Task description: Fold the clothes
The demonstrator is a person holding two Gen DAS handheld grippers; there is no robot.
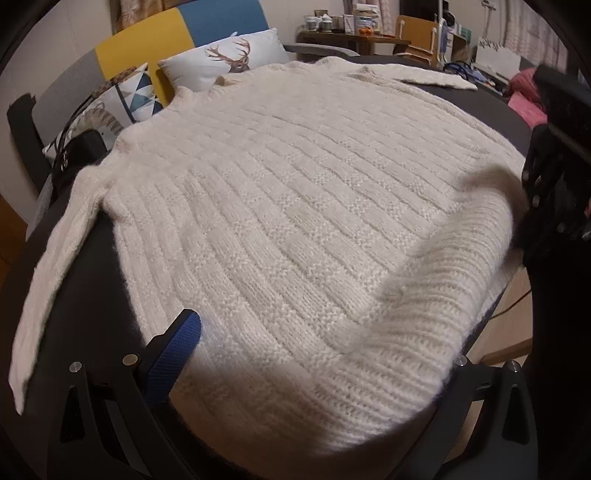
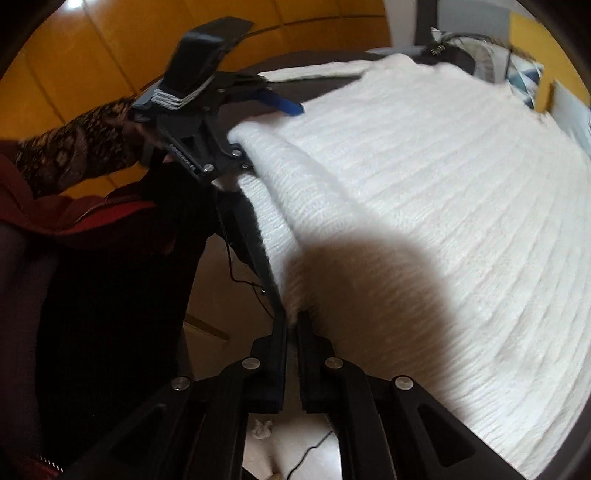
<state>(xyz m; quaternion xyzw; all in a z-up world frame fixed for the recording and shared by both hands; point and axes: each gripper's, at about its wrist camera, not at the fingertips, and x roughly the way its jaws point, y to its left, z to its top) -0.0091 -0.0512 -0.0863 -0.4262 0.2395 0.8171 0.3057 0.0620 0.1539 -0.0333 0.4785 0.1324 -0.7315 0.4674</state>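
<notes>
Cream sweater (image 1: 295, 221) hem clenched in right tongs (image 2: 293, 321), left tongs (image 1: 314, 369) spread astride hem

A yellow-and-blue headboard (image 1: 177, 29) backs a deer pillow (image 1: 229, 59) at far left; a cluttered wooden desk (image 1: 351, 37) stands far right.
</notes>
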